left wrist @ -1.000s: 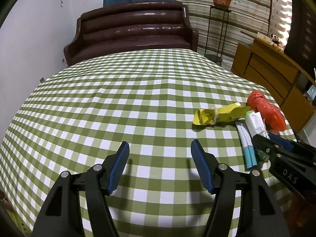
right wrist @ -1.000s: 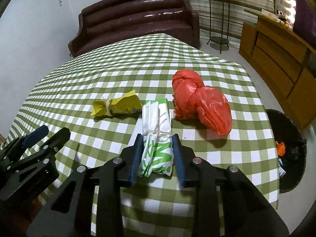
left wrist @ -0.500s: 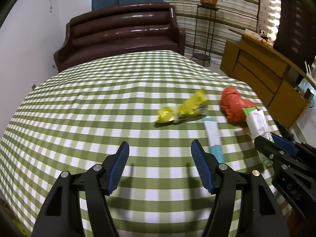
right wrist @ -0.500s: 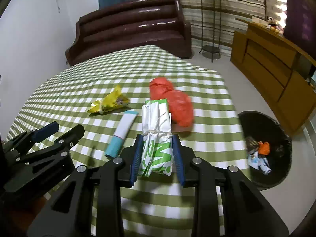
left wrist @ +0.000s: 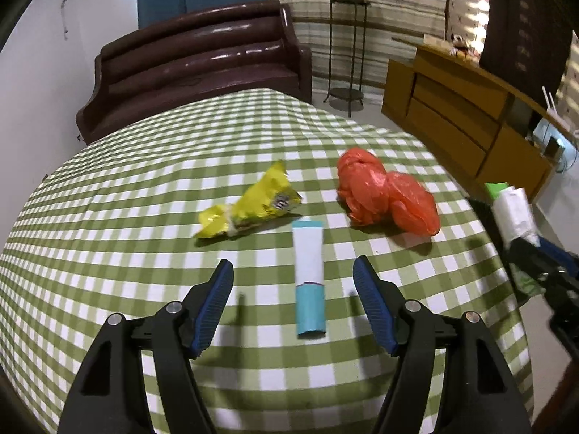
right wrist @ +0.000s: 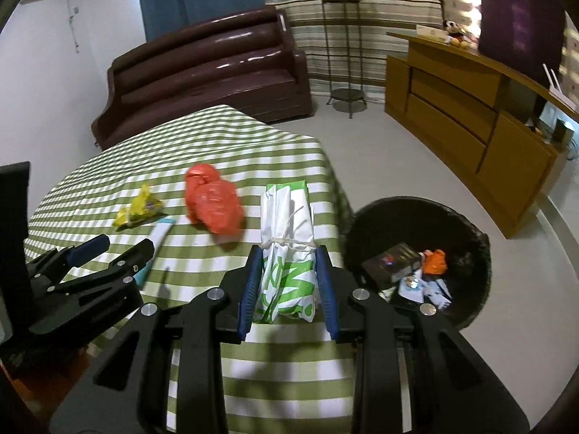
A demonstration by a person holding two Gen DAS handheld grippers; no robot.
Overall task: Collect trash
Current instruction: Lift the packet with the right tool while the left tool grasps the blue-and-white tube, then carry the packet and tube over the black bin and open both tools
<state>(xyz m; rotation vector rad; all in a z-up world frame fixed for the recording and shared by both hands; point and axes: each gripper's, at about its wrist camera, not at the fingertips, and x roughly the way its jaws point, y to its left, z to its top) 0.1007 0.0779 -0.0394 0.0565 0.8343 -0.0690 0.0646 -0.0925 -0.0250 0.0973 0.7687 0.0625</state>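
The right gripper (right wrist: 287, 282) is held level above the near right corner of the bench (right wrist: 224, 137), its jaws clamped on a white-and-green folded bag (right wrist: 287, 238) tied round the middle with string; the bag juts forward past the blue pads, and its far end lies over the checked cloth's edge. The left gripper (left wrist: 293, 307) hangs low over the near side of the bench, jaws wide apart with nothing between the pads, aimed along a white-and-teal tube (left wrist: 308, 275) that lies on the cloth between and just beyond the fingertips. Beyond the tube rests a crumpled yellow snack wrapper (left wrist: 249, 206), and to the tube's right, well apart from it, a bunched red plastic bag (left wrist: 385, 191). Only the right wrist view shows the black trash bin (right wrist: 466, 231) on the floor, just right of the bench corner and the held bag, with a dark packet, an orange scrap and pale wrappers inside. Only the left wrist view shows the tube whole; in the right wrist view the left gripper covers its near end. The left wrist view catches the held bag at its right edge, blurred.
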